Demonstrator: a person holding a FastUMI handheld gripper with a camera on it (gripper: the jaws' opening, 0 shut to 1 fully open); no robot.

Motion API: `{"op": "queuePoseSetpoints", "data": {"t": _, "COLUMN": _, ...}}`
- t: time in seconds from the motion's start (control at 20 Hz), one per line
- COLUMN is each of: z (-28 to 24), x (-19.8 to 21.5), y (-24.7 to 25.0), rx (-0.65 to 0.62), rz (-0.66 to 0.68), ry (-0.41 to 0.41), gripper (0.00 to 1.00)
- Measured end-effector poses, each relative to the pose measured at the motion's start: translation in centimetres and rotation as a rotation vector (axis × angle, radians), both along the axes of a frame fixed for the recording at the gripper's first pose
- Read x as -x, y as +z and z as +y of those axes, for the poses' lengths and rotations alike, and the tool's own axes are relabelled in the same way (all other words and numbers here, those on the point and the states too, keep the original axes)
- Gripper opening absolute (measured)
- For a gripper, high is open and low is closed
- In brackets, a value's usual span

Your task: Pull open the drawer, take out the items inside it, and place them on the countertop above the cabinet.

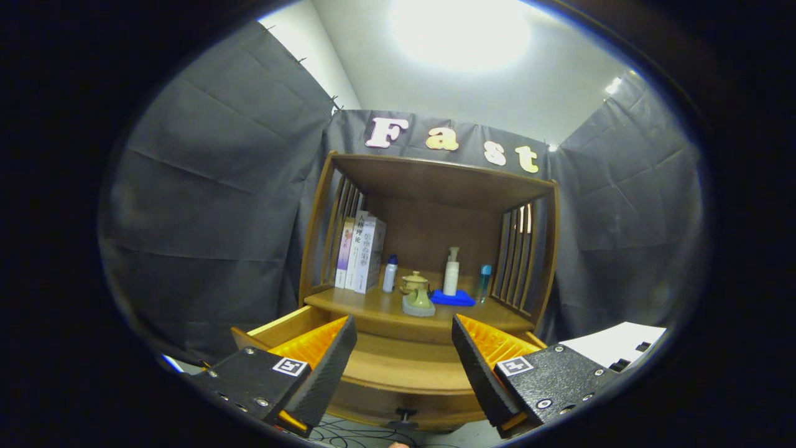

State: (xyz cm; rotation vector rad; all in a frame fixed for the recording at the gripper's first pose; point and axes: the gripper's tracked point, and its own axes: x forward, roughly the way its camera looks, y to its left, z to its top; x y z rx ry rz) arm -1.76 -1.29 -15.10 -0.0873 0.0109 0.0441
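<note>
The wooden cabinet's drawer [404, 373] stands pulled open, its front knob [405, 414] low between my fingers. The stretch of drawer floor that shows between the fingers is bare wood; the fingers hide the drawer's sides. My gripper [403, 326] is open above the drawer, with nothing between its fingers. Just beyond the fingertips is the countertop [373, 308]. On it stand a yellow teapot [415, 286] on a grey base, a white pump bottle [451, 272] on a blue pad [453, 298], a white bottle with a blue cap [390, 272] and a teal bottle [484, 281].
Several books [360, 254] lean at the countertop's left end, against the slatted side. A wooden roof and slatted sides enclose the countertop. A white sheet [615, 342] lies to the right of the cabinet. Cables [348, 435] trail on the floor below the drawer.
</note>
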Motion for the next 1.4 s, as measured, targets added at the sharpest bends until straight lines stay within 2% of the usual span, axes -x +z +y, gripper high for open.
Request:
{"op": "queuePoseSetpoints", "data": {"t": 0.3, "z": -1.3, "x": 1.8, "y": -6.9, "rx": -0.062, "rz": 0.081, "ry": -0.081, "gripper": 0.95}}
{"op": "queuePoseSetpoints", "data": {"t": 0.6, "z": -2.9, "x": 0.9, "y": -11.3, "rx": -0.035, "rz": 0.125, "ry": -0.132, "gripper": 0.95}}
{"op": "queuePoseSetpoints", "data": {"t": 1.0, "z": -2.8, "x": 0.1, "y": -15.0, "rx": -0.048, "rz": 0.173, "ry": -0.104, "gripper": 0.95}}
{"op": "queuePoseSetpoints", "data": {"t": 1.4, "z": -3.3, "x": -1.5, "y": -14.5, "rx": 0.015, "rz": 0.173, "ry": -0.090, "gripper": 0.94}}
